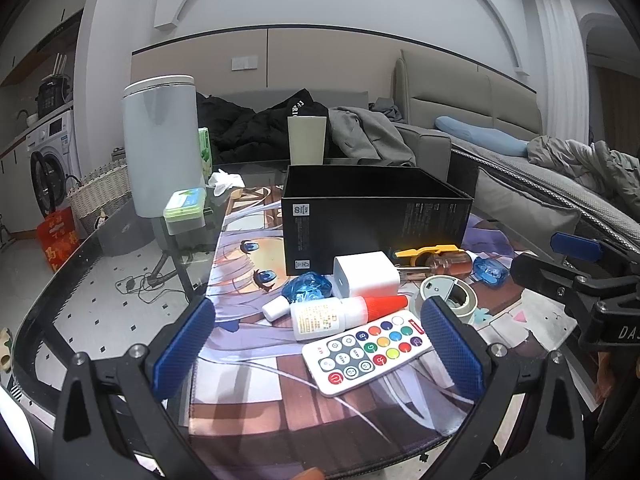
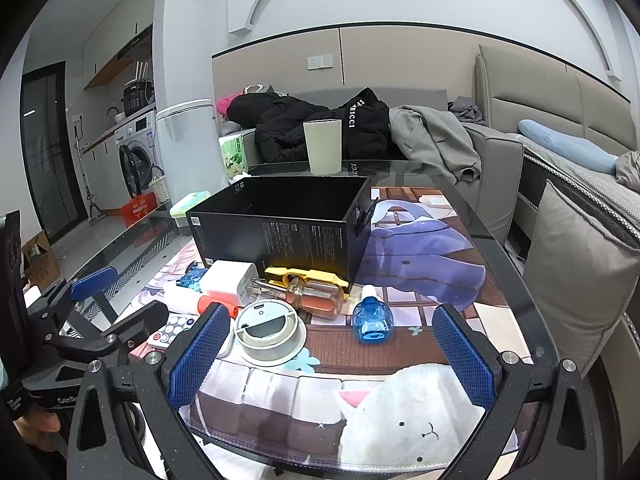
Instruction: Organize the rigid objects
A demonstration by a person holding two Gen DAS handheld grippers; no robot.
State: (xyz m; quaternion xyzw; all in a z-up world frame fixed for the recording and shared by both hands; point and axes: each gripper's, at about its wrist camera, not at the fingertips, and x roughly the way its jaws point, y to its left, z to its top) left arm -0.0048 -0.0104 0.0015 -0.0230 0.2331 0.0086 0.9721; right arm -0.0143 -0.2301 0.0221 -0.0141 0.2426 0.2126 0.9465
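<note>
Both the left claw [image 1: 320, 344] and right claw [image 2: 334, 354] hover released above the worktop [image 2: 420, 176], the black box [image 2: 280, 232] at twelve o'clock beyond the remote [image 1: 368, 350].

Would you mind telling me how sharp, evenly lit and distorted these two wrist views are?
Left wrist view: strong fisheye bending of walls and ceiling arch, black vignette corners, remote sharp, glass table mirroring the room. Right wrist view: same bending, cool flat light, black box crisp, its yellow tool reflected on the box's glossy side.

Grey sofa [image 2: 496, 152], washing machine [image 2: 138, 148], white walls.
</note>
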